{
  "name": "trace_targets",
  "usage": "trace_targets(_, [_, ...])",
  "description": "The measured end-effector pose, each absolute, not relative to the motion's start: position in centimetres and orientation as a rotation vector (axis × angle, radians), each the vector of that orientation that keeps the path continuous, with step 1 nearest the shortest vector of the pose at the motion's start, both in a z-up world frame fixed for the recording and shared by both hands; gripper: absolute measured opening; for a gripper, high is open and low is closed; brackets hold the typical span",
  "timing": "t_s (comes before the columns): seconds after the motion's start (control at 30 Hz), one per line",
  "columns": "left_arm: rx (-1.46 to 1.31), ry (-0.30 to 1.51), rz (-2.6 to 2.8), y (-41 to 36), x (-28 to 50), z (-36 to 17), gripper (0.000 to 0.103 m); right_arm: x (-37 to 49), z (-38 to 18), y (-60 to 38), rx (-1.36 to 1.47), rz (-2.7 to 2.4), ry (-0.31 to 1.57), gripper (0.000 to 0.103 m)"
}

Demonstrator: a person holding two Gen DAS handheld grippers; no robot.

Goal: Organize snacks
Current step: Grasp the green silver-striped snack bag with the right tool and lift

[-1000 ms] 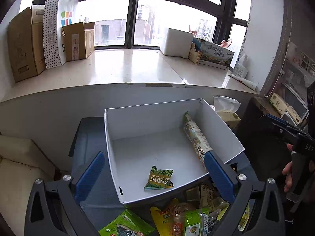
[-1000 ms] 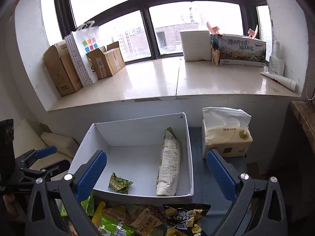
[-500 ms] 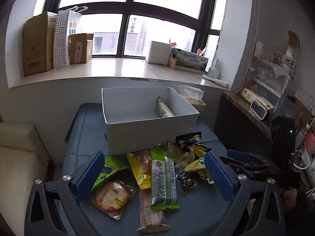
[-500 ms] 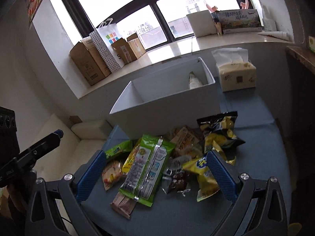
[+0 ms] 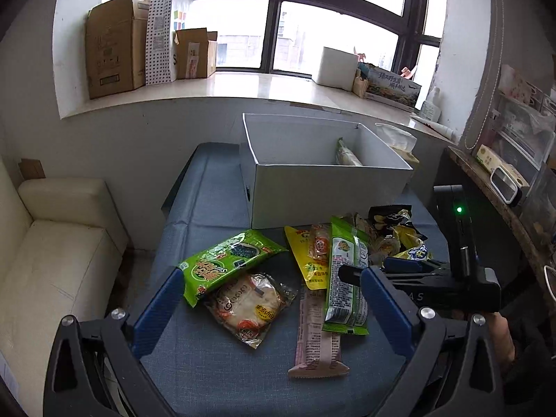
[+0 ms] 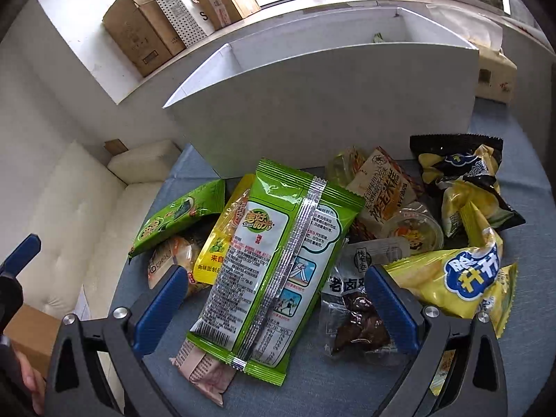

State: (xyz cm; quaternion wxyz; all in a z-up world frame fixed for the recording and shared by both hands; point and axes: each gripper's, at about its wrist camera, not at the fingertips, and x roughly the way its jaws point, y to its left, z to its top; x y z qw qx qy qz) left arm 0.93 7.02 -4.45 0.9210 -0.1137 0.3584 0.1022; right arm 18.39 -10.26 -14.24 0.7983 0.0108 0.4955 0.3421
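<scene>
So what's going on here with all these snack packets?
A person holding two grippers is sorting snacks into a white box. Both grippers are open and empty. The right gripper hovers low over a long green packet atop the pile; the left gripper hangs above a round pastry pack. One packet already shows inside the box.

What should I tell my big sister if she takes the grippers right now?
Left gripper: open, empty, over the round cracker pack.
Right gripper: open, empty, around the big green packet without pinching it.
White box: one long packet shows inside.
Left to do: the pile on the blue table, including the yellow chip bag, green seaweed bag and pink bar.
</scene>
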Motion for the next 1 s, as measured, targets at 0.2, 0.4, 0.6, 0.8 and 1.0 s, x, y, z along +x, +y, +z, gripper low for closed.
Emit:
trace_targets(0.2, [-0.271,0.772,0.243,7.9,1.1,-5.3,0.103,19.2,-16.6,-7.8,0.013,0.736,1.134,0.103])
trace_targets(0.4, [-0.265,0.801,0.251,8.1,1.4,-5.9,0.103,19.6,-17.0,-7.8,0.052,0.748,1.132,0.076])
trace_targets(0.6, [-0.261,0.8,0.229,8.1,1.3,-5.8,0.103,18.8,-13.8,-10.4,0.114,0.783,1.033,0.073])
trace_targets(0.8, [-0.273,0.847,0.191,8.1,2.9,-7.1,0.103,17.7,-9.1,-15.3,0.175,0.782,0.913,0.073])
trace_targets(1.0, [-0.118,0.874,0.163,4.9,7.7,-8.6,0.103,15.2,-6.2,-20.6,0.204,0.742,0.819,0.073])
